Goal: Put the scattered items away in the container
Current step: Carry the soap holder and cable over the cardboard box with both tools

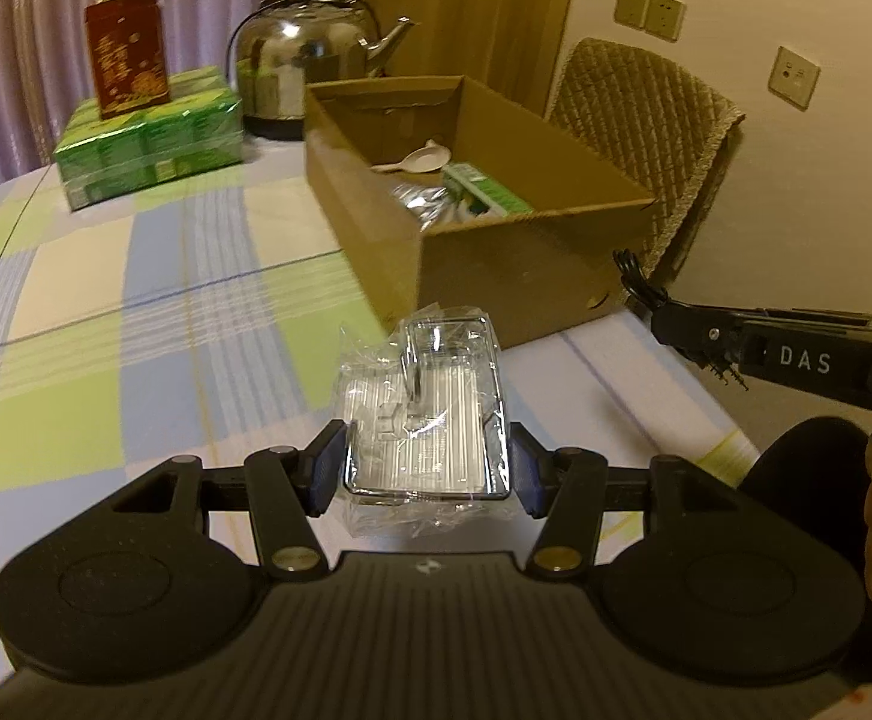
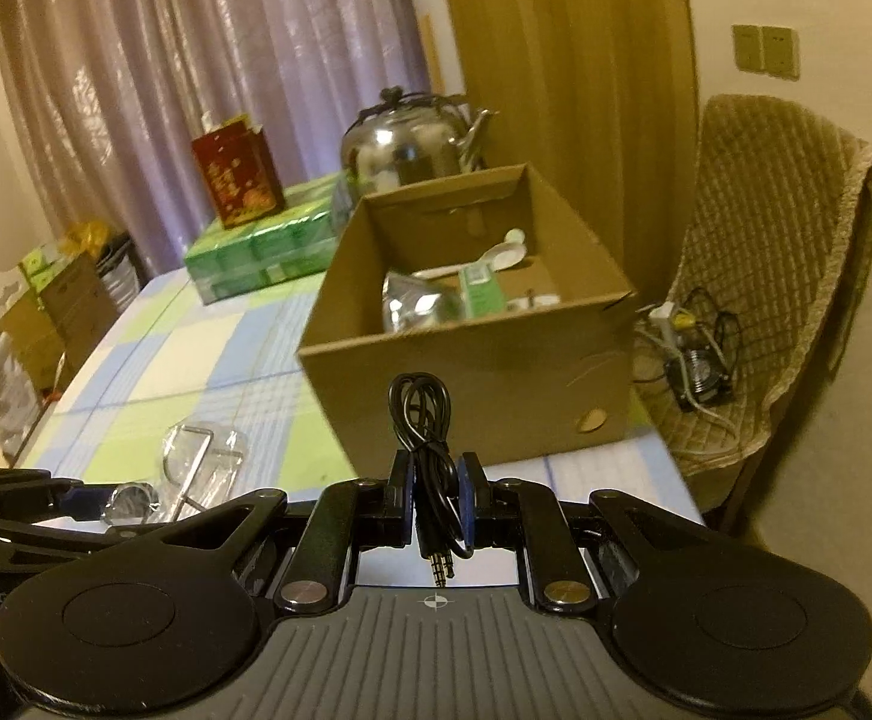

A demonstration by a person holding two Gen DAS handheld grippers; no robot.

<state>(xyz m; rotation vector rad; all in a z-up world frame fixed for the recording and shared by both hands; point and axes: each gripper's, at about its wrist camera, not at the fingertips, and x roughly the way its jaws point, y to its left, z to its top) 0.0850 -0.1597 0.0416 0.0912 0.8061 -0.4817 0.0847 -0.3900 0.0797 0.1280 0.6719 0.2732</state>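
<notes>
While held above the checked worktop (image 1: 136, 312), faced the open cardboard box (image 2: 472, 372) at frame centre; left claw (image 1: 427, 468) clamped around a plastic-wrapped wire rack (image 1: 430, 414), right claw (image 2: 436, 504) pinching a coiled black audio cable (image 2: 427, 450).
</notes>
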